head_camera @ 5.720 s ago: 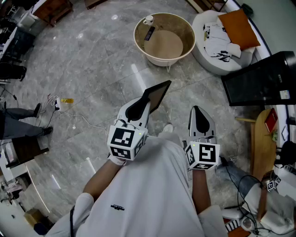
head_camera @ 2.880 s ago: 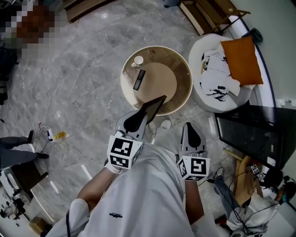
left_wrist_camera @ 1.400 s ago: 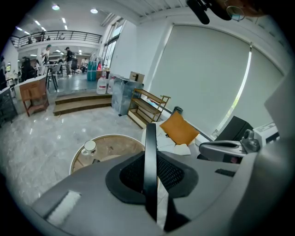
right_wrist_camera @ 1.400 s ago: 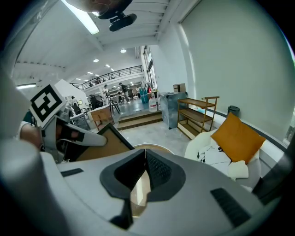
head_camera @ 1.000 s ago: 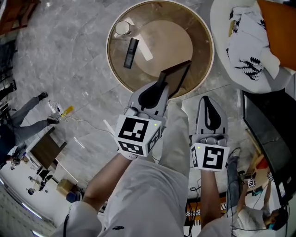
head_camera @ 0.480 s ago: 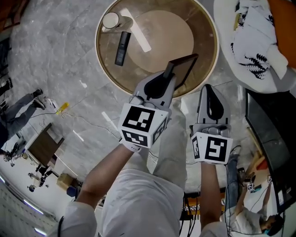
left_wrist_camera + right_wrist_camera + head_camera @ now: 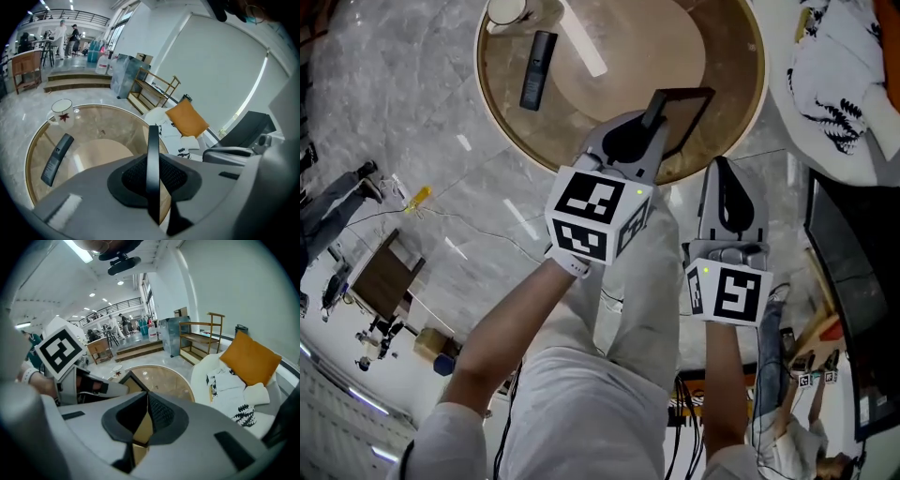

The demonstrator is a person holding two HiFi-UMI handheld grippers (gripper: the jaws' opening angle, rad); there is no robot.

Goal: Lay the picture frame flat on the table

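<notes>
Your left gripper (image 7: 652, 120) clamps the black picture frame (image 7: 686, 112) on edge above the round worktop's (image 7: 511, 122) near right rim, its long axis pointing far and right. Your right gripper (image 7: 721, 169) is closed and empty.

No text or number can be read.

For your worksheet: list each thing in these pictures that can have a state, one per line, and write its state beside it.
frame, held on edge, over the near side of the table, not yet flat
left gripper, shut on the frame
right gripper, shut, nothing in it
remote, lying flat on the table
mug, upright on the table
</notes>
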